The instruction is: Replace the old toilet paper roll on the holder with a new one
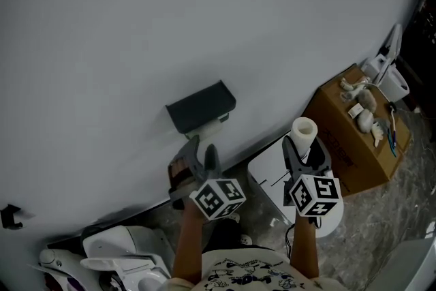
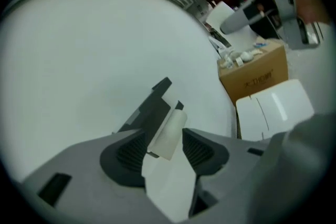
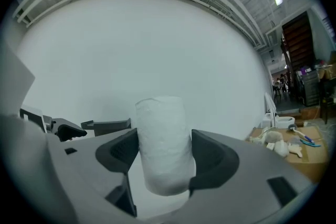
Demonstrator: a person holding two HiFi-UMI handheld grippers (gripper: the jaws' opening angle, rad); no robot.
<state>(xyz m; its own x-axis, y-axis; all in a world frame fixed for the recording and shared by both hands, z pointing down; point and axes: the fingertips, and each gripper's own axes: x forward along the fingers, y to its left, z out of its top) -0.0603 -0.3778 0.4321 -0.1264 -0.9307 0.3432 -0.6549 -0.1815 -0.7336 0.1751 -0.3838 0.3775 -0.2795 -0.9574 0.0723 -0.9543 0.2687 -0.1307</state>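
A dark grey box-shaped toilet paper holder (image 1: 201,105) (image 2: 149,107) is fixed to the plain white wall (image 1: 170,24), not far above the wall's lower edge where it meets the mottled stone floor (image 1: 266,211). A thin, nearly spent white paper roll (image 1: 215,124) (image 2: 170,128) hangs under the holder's right end. The left gripper (image 1: 202,146) (image 2: 165,150) points up at it from just below. Its jaws stand apart and released, and in the left gripper view the thin roll shows in the gap between the ribbed dark pads (image 2: 128,155); whether either pad touches it cannot be told. The right gripper (image 1: 303,146) (image 3: 164,152) is off to the right of the holder, well apart from it. Its jaws are clamped on both sides of a full white toilet paper roll (image 1: 304,127) (image 3: 163,139), which stands upright with its top rising above the jaw tips. Behind that roll a brown cardboard box (image 1: 344,140) (image 2: 254,76) sits on the floor against the foot of the wall. Several small pale items (image 1: 361,109) lie along its top edge. A flat white panel (image 1: 269,170) (image 2: 273,107) lies on the floor beside the box's near corner.
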